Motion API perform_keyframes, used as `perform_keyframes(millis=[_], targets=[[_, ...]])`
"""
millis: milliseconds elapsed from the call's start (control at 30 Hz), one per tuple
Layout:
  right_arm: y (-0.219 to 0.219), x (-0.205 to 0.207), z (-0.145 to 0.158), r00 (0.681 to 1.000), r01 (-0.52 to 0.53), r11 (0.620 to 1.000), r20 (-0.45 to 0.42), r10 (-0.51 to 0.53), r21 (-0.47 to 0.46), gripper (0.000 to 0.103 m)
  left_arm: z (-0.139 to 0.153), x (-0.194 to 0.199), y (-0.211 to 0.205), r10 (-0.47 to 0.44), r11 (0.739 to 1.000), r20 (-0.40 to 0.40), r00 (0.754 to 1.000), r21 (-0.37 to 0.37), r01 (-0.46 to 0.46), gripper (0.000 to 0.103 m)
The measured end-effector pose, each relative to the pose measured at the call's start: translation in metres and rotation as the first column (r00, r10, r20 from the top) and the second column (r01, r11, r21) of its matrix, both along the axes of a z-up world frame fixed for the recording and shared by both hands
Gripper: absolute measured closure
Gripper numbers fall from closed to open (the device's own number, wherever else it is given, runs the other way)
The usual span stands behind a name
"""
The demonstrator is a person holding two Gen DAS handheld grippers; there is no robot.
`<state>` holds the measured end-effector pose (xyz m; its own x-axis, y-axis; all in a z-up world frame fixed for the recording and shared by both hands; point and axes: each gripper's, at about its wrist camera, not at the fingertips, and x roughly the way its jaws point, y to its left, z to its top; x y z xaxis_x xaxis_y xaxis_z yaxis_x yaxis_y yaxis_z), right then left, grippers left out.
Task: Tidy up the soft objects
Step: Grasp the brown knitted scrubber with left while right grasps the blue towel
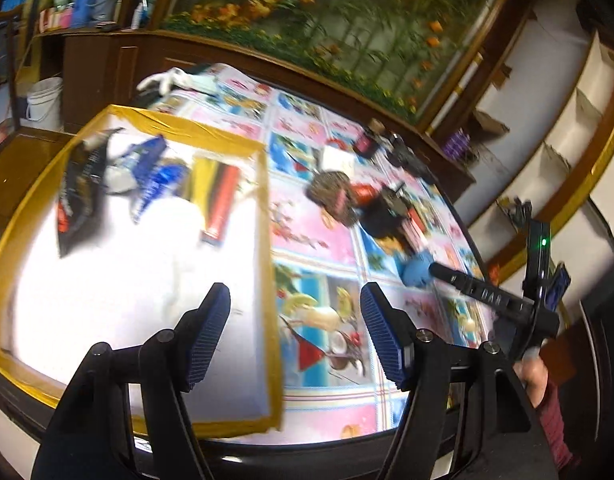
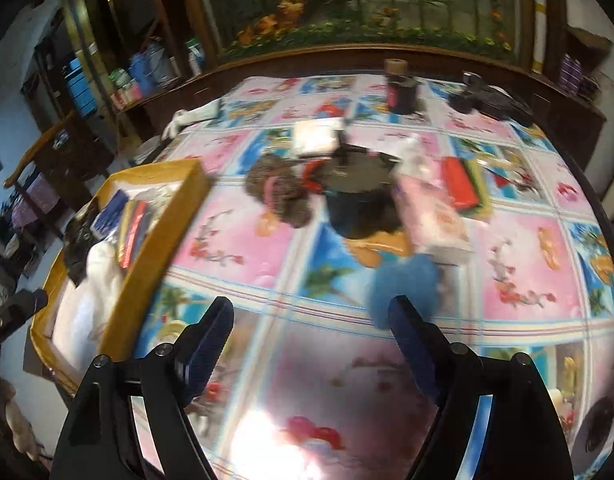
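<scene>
Both tongs were released, nothing between the pads in either view. The left gripper (image 1: 295, 312) hung over the right edge of the yellow-rimmed tray (image 1: 263, 216), half above its white floor and half above the picture tablecloth (image 1: 307, 236). The right gripper (image 2: 311, 320) sat over bare cloth, with the blue fluffy thing (image 2: 403, 280) just past its right finger, at about 1 o'clock from the tips. Too blurred to say if it touched.

The left cam was the only one that looked down into the tray properly: a black pouch (image 1: 79, 188) at 10 o'clock, blue packets (image 1: 155, 176) beside it, a red and yellow pack (image 1: 221, 200) near the right rim. It also caught the other gripper from outside, at 3 o'clock, with a hand (image 1: 535, 376) under it.

The right cam saw the tray only edge-on at 9 o'clock, but it showed the pile in the middle way better: brown fuzzy item (image 2: 283, 196), black round pot (image 2: 355, 196), pink box (image 2: 431, 216), red and green pack (image 2: 465, 184), plus a dark jar (image 2: 401, 92) at 12 o'clock by the far edge.
</scene>
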<state>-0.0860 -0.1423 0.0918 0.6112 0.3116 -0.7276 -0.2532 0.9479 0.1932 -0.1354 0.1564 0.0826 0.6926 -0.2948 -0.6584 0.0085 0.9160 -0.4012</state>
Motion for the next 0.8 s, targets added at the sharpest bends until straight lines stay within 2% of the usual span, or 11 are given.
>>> perform_keyframes(millis=[100, 200, 300, 433, 600, 667, 700, 733, 800], targets=[[-0.045, 0.005, -0.007, 0.995, 0.102, 0.994, -0.013, -0.101, 0.026, 0.023, -0.005, 0.004, -0.025, -0.046, 0.999, -0.029, 0.999, 0.01, 0.046, 0.036], [-0.068, 0.008, -0.014, 0.987, 0.162, 0.986, -0.022, -0.161, 0.039, 0.023, -0.007, 0.003, -0.044, -0.071, 0.997, -0.047, 0.996, 0.039, 0.073, 0.036], [-0.068, 0.017, -0.019, 0.985, 0.172, 0.984, -0.035, -0.17, 0.047, 0.023, -0.006, 0.004, -0.055, -0.087, 0.995, -0.062, 0.994, 0.05, 0.091, 0.036], [-0.049, 0.036, -0.031, 0.99, 0.133, 0.99, -0.054, -0.13, 0.051, 0.023, 0.001, 0.019, -0.059, -0.097, 0.993, -0.076, 0.992, 0.056, 0.102, 0.036], [-0.032, 0.051, -0.037, 0.995, 0.095, 0.994, -0.021, -0.094, 0.054, 0.024, 0.015, 0.066, -0.059, -0.078, 0.996, -0.066, 0.995, 0.043, 0.081, 0.036], [-0.027, 0.056, -0.041, 0.997, 0.082, 0.996, -0.003, -0.082, 0.046, 0.026, 0.014, 0.09, -0.058, -0.062, 0.998, -0.072, 0.995, 0.012, 0.063, 0.036], [-0.026, 0.058, -0.044, 0.997, 0.072, 0.996, 0.003, -0.073, 0.047, 0.031, 0.013, 0.103, -0.057, -0.057, 0.998, -0.076, 0.995, -0.015, 0.056, 0.036], [-0.024, 0.059, -0.046, 0.998, 0.064, 0.997, 0.012, -0.065, 0.053, 0.042, 0.009, 0.118, -0.057, -0.047, 0.998, -0.09, 0.995, -0.037, 0.044, 0.036], [-0.023, 0.06, -0.048, 0.999, 0.046, 0.996, 0.02, -0.048, 0.078, 0.048, 0.003, 0.141, -0.058, -0.043, 0.996, -0.106, 0.993, -0.078, 0.035, 0.036]])
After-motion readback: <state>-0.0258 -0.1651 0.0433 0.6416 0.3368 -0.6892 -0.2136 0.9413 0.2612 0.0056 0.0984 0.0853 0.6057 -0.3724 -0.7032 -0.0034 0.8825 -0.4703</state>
